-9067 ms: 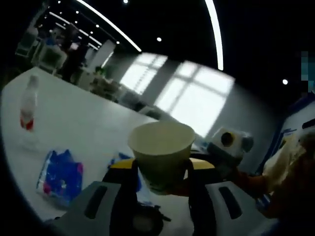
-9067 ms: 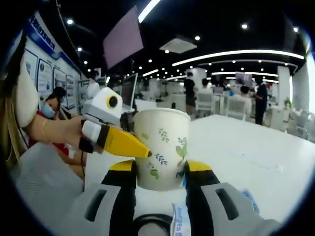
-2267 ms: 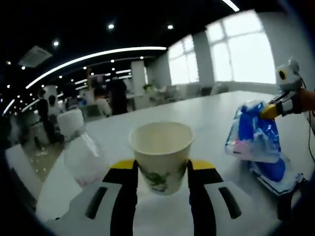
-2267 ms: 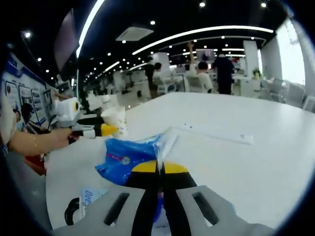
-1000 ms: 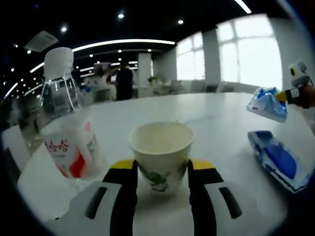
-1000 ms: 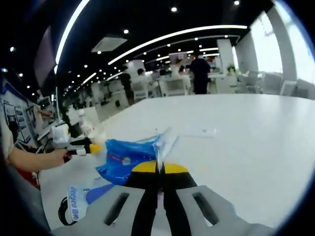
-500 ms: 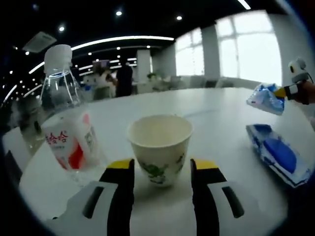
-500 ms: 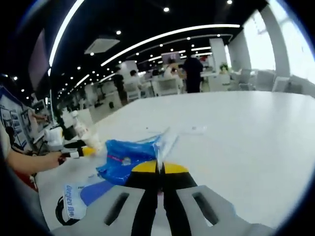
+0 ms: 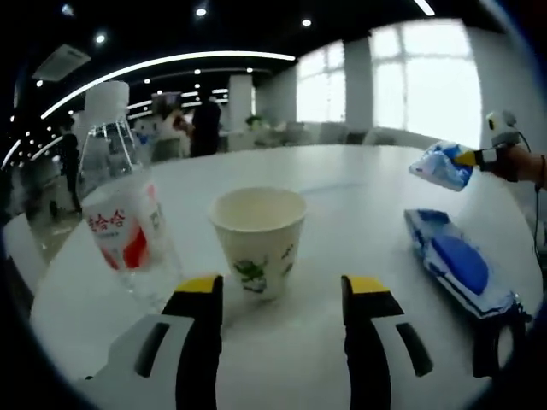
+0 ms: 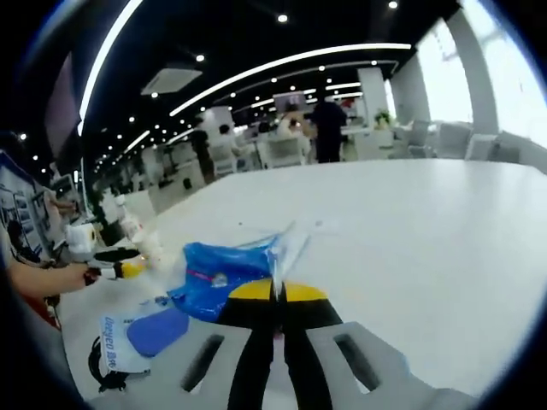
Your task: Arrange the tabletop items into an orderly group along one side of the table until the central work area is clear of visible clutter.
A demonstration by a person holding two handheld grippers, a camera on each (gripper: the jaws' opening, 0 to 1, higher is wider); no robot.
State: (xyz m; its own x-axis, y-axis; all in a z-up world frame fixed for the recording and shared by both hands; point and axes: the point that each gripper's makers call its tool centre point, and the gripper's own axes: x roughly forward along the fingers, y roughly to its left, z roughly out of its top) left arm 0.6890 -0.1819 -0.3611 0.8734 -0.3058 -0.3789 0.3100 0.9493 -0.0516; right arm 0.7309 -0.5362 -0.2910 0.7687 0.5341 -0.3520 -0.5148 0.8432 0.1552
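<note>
Standing free between the spread-apart jaws of the left gripper, a white leaf-printed paper cup sits near the white table's edge, beside a clear plastic bottle; the right gripper pinches a blue plastic packet.

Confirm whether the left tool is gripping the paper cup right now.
No: in the left gripper view the paper cup stands on the white table ahead of the left tool, whose jaws are spread with gaps on both sides.
</note>
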